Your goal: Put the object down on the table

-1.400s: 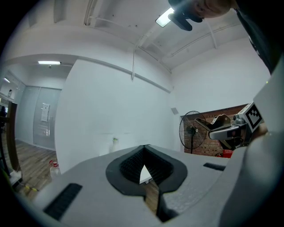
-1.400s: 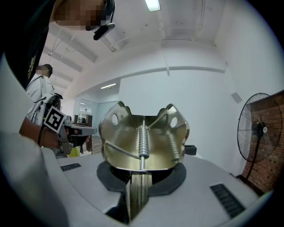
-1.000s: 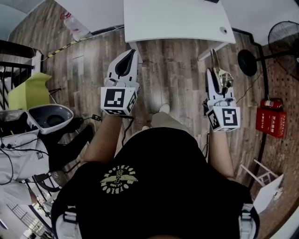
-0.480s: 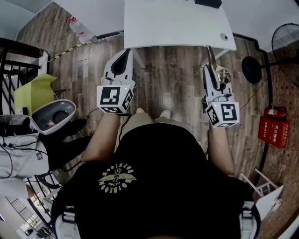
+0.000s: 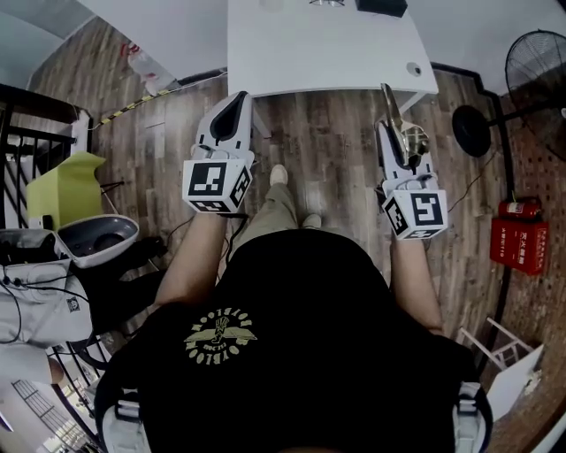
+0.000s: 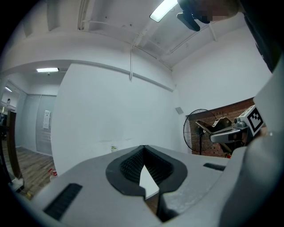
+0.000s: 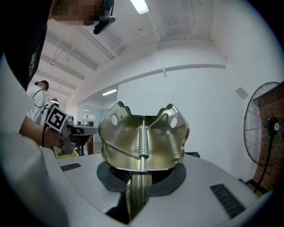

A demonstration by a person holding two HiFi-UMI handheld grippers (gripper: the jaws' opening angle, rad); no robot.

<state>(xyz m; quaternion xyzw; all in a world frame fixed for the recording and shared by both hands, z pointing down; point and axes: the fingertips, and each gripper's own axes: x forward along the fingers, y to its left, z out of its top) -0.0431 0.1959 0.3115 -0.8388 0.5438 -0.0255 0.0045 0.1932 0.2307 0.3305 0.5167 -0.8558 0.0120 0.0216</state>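
In front of the white desk, over the wooden floor, a brass-coloured spring clamp is held in the right claw. Its long tip reaches about to the desk's near edge, and the body is not yet above the top. The claw is closed narrowly on a thin metal strip at the clamp's lower end, so the coil spring and two pierced lugs stand above the pads. The left claw is carried level alongside, its tips brought together with nothing between them.

The step in hand is judged to be the approach. To do it well, the clamp should be carried forward until it is fully over bare desk top. It should be kept clear of the black item at the far edge and the round hole near the corner. It should then be lowered until metal rests on the surface before the pads are parted. A release from height would likely let the piece bounce or skid.

The gap between clamp and desk is given by the head view alone. The spring, the lugs and the pinch on the strip are shown only in the right gripper view. That the left tips meet on nothing is settled only by the left gripper view, where a standing fan is also seen against a brick wall.
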